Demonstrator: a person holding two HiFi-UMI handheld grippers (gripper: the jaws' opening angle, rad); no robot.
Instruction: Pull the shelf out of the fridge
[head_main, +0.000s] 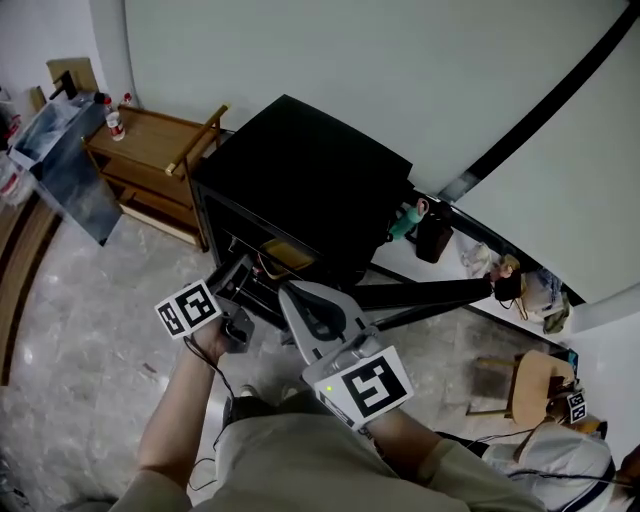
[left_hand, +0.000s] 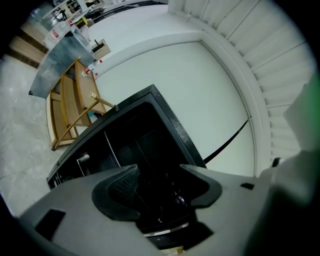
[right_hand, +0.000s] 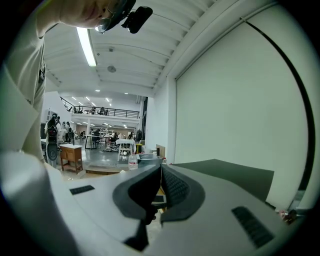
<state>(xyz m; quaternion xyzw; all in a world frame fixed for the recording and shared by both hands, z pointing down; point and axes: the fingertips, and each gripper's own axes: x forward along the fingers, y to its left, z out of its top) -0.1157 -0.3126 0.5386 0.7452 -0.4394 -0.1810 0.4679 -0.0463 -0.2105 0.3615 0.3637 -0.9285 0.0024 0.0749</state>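
While the shelf (head_main: 252, 282) is sitting inside the open black fridge (head_main: 300, 180) at frame centre, the left gripper (left_hand: 157, 175) is hovering before it, jaws apart and empty; right gripper (right_hand: 161, 172) is idling, pinched together – next, seemingly, clamping the shelf's front edge

Left gripper (left_hand: 159, 174) jaws wide apart; right gripper (right_hand: 161, 172) jaws together.

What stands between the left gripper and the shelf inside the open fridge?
Nothing visible does. The fridge stands open, and the left gripper, jaws apart, faces the shelf in the dark interior with only free space between them.
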